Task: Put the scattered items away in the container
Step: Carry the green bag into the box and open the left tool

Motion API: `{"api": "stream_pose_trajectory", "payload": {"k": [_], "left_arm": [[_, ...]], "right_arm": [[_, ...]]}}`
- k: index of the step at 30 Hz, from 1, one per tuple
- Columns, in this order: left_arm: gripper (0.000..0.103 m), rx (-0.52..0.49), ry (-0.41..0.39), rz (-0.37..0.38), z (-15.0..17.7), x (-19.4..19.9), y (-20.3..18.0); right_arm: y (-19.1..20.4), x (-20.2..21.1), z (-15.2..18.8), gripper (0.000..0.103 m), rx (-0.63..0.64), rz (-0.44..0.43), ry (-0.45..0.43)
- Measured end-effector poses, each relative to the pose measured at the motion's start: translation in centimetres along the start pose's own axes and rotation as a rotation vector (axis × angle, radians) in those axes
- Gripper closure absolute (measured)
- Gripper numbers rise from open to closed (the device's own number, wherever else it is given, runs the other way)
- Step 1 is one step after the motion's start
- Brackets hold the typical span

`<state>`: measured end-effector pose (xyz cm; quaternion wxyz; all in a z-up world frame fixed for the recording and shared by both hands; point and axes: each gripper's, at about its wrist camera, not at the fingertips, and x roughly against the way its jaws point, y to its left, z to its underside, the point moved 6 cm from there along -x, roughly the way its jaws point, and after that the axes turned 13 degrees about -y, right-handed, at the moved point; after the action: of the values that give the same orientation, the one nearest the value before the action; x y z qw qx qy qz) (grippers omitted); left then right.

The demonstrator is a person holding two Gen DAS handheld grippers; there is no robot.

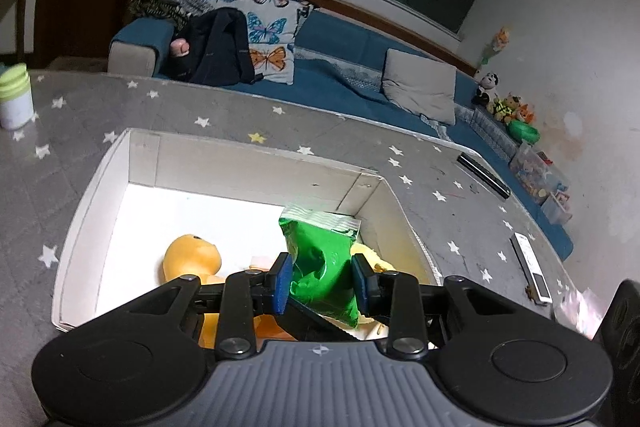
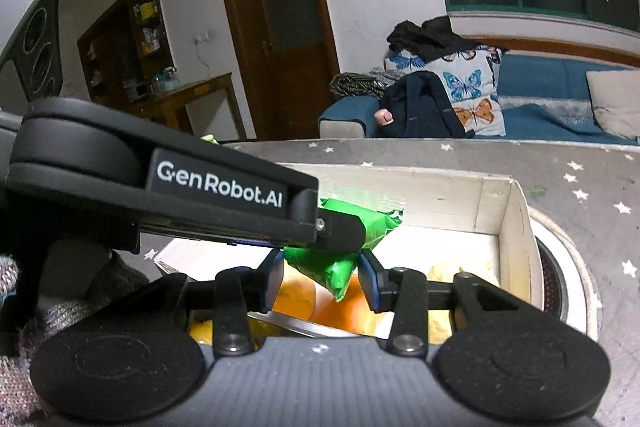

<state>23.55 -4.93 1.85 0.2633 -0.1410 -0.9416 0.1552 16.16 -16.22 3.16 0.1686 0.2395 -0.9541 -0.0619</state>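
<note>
A white cardboard box [image 1: 240, 163] sits on the grey star-patterned cloth. An orange plush toy [image 1: 192, 259] and a yellow soft item [image 1: 374, 259] lie inside it. My left gripper [image 1: 322, 277] is shut on a green plastic pouch [image 1: 320, 259] and holds it over the box. In the right wrist view the left gripper crosses from the left, with the green pouch [image 2: 340, 271] hanging from it over the box [image 2: 516, 227]. My right gripper [image 2: 320, 285] is open, its pads either side of the pouch's lower corner, above the orange toy [image 2: 340, 311].
A white jar with a green lid [image 1: 16, 99] stands at the table's left. A black bar [image 1: 484, 175] and a white remote [image 1: 532, 267] lie at the right. A round woven mat [image 2: 568, 279] lies right of the box. A blue sofa [image 1: 340, 67] is behind the table.
</note>
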Motion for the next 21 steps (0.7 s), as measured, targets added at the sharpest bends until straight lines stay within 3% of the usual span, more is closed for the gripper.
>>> {"api": "stream_pose_trajectory", "payload": {"k": [9,21], "left_arm": [[0.068,0.04,-0.037,-0.027,0.2,0.8,1.0],[0.068,0.023,-0.072,-0.069,1.8,4.7,1.5]], "right_arm": [[-1.3,-1.1,1.8,0.061,-0.028,0.035,0.065],[-1.3,1.1,1.6,0.053,-0.027,0.057,0.023]]}}
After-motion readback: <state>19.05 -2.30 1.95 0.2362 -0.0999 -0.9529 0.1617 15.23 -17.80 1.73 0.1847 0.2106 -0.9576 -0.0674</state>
